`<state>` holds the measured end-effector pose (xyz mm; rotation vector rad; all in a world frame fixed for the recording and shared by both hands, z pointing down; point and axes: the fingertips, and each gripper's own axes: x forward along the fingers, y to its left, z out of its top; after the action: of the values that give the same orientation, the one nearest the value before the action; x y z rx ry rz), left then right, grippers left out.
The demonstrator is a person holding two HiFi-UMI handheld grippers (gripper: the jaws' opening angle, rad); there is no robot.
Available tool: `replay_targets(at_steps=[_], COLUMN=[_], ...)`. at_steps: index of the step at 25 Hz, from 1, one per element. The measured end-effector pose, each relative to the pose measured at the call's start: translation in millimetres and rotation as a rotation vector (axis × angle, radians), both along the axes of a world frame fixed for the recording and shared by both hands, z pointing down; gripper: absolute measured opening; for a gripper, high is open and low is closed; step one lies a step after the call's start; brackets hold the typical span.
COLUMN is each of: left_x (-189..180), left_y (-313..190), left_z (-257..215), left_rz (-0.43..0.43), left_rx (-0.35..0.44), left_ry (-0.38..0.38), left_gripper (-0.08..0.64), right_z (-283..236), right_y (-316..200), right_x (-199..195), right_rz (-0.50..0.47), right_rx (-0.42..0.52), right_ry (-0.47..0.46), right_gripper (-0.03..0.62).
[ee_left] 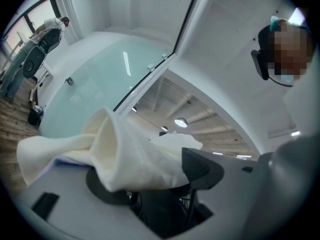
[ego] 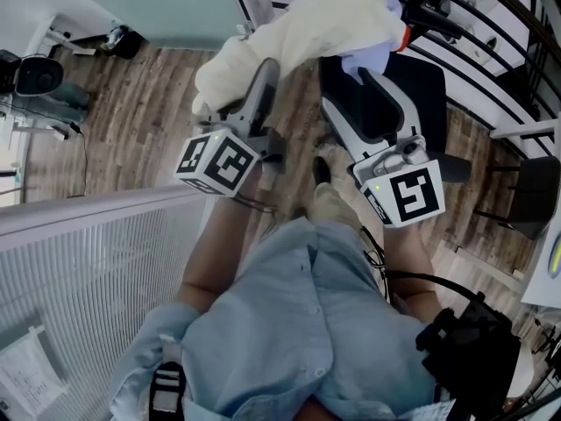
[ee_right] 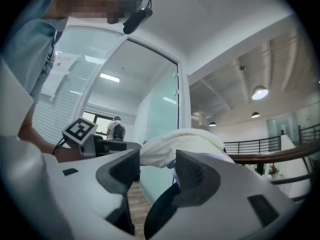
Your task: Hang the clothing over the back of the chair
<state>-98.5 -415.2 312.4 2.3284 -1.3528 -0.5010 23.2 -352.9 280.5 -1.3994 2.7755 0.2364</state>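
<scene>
The cream clothing (ego: 307, 24) lies bunched over the top of the black chair (ego: 425, 86), with a pale lilac lining (ego: 368, 60) showing at its right. My left gripper (ego: 256, 82) reaches into the cloth's lower left end. In the left gripper view the clothing (ee_left: 125, 159) fills the space between the jaws of this gripper (ee_left: 150, 184), which is shut on it. My right gripper (ego: 364, 90) points at the chair under the cloth. Its jaws (ee_right: 157, 171) stand apart, with the clothing (ee_right: 180, 144) just past the fingertips.
A black railing (ego: 491, 51) runs behind the chair. A white ribbed partition (ego: 88, 261) stands at my lower left above the wooden floor (ego: 131, 112). A dark stool (ego: 535, 191) is at the right and black equipment (ego: 35, 77) at the far left.
</scene>
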Motion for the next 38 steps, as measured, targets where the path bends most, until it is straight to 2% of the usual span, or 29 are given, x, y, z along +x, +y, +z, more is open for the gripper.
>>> replay_targets(at_steps=[1,3,8,12,16,19,23,27,29,33,38], left_x=[-0.5,-0.7,-3.1,-4.1,-3.8,1.3,10.8,20.7,25.1,23.6,35.2], left_y=[-0.9,-2.4,-5.5,-9.3,-8.3,-8.9,-2.3,16.6,29.2,51.6,70.1], left_z=[-1.2,-3.2,-7.5,-10.8,-9.2,-8.6,-1.2,25.8,41.9,55.9,49.7], left_rz=[0.0,0.0,-0.006,0.004,0.024,0.062,0.154,0.301,0.381,0.448,0.501], left_rx=[0.0,0.001,0.011,0.017,0.009,0.009,0.02,0.006,-0.015,-0.04,-0.005], left_ry=[-0.001,-0.004,-0.003,-0.012,-0.032,-0.078,-0.199,-0.419,-0.488,-0.5,-0.476], left_gripper=[0.295,0.295,0.295,0.298,0.311,0.349,0.394,0.411,0.41,0.41,0.41], right_z=[5.1,18.6,62.8,78.6,94.3,90.0,67.2,56.1,57.7,66.1,77.4], right_y=[-3.8,-13.1,-27.5,-40.7,-54.9,-70.8,-83.2,-84.0,-85.1,-78.6,-62.9], right_x=[-5.4,-16.0,-48.6,-69.1,-74.2,-69.9,-67.7,-70.6,-69.2,-62.1,-38.3], right_rz=[-0.007,-0.027,-0.141,-0.179,-0.181,-0.153,-0.136,-0.141,-0.135,-0.098,-0.023], right_rx=[-0.013,-0.055,-0.277,-0.351,-0.426,-0.402,-0.346,-0.331,-0.337,-0.37,-0.419], right_ry=[0.023,0.085,0.202,0.285,0.414,0.479,0.458,0.425,0.423,0.428,0.395], right_gripper=[0.225,0.225,0.202,0.201,0.182,0.178,0.173,0.17,0.17,0.172,0.19])
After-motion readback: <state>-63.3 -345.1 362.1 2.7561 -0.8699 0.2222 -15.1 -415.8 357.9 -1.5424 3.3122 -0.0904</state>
